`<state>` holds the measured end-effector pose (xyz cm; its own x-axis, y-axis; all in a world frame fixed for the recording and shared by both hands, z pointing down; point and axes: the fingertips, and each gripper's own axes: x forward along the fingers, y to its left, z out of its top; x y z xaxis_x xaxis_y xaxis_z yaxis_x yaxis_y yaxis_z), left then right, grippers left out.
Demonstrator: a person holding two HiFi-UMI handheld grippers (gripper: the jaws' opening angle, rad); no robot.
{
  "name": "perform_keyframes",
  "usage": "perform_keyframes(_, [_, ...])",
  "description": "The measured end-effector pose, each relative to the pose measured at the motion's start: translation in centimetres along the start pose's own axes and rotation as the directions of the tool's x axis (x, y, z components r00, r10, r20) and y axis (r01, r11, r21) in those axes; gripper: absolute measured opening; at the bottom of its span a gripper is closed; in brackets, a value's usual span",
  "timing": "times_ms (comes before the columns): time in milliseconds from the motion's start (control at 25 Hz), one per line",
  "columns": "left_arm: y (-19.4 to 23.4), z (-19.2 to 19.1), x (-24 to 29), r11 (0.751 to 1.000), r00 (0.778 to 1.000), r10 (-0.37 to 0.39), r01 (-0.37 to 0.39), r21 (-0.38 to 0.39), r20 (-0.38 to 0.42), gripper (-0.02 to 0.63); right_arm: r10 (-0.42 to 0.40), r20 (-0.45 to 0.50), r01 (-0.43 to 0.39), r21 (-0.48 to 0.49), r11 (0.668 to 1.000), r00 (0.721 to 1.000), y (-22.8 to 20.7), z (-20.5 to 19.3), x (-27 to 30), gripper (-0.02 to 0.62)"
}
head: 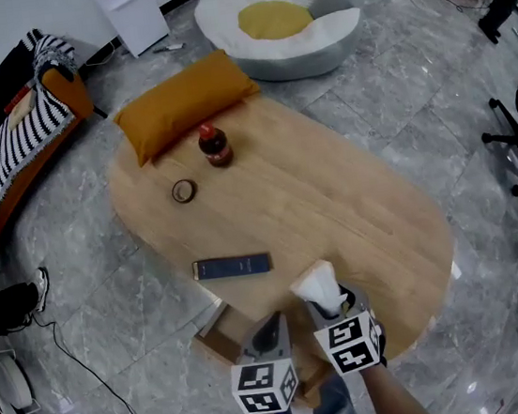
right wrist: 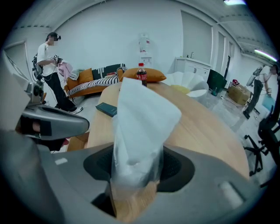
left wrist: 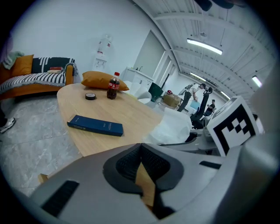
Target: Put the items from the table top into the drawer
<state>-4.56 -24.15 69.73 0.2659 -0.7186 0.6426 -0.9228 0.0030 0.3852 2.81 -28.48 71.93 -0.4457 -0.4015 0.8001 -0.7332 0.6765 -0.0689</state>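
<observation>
My right gripper (head: 327, 304) is shut on a white plastic tissue pack (head: 317, 287), held just above the near edge of the oval wooden table (head: 334, 201). In the right gripper view the pack (right wrist: 140, 127) stands up between the pads, squeezed at its base. My left gripper (head: 273, 324) hangs beside it on the left, shut with nothing in it, over the open wooden drawer (head: 221, 334). On the table lie a flat blue box (head: 232, 266), a roll of tape (head: 184, 191) and a red-capped cola bottle (head: 215, 145). The left gripper view shows the blue box (left wrist: 95, 125) ahead.
An orange cushion (head: 184, 102) rests on the table's far end. A white flower-shaped seat (head: 277, 19) stands beyond it, a striped sofa (head: 12, 130) at the left. Cables trail on the floor at lower left. A person (right wrist: 50, 70) stands by the sofa.
</observation>
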Motion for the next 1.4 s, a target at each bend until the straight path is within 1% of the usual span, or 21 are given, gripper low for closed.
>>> perform_keyframes(240, [1.7,-1.4,-2.1,1.000,1.000,0.025,-0.025,-0.004,-0.004,0.009,0.011,0.002,-0.011,-0.017,1.000,1.000,2.7,-0.5,-1.1,0.239])
perform_keyframes(480, [3.1,-2.2,-3.9,0.999,0.999,0.048,-0.048,-0.023,0.002,0.009,0.047,0.002,-0.047,-0.047,0.998,0.999,6.2,-1.2,-1.9,0.239])
perform_keyframes(680, [4.2,-3.6,-5.3,0.997,0.998,0.058,-0.059,-0.042,-0.014,0.009,0.075,-0.018,-0.076,-0.036,0.996,0.997,9.2,-3.2,-2.6,0.239])
perform_keyframes(880, [4.3,-5.9,-6.4,0.998,0.997,0.054,-0.056,-0.039,-0.047,0.009,0.101,-0.058,-0.103,-0.021,0.994,0.993,11.6,-6.4,-3.0,0.239])
perform_keyframes(1200, [4.5,-8.2,-7.1,0.999,0.997,0.032,-0.034,-0.028,-0.071,0.009,0.120,-0.059,-0.120,0.007,0.993,0.991,14.4,-8.8,-3.1,0.239])
perform_keyframes(1400, [4.7,-9.7,-7.5,1.000,0.995,-0.001,0.003,0.015,-0.102,0.009,0.110,-0.054,-0.109,0.034,0.994,0.992,15.3,-9.8,-3.1,0.239])
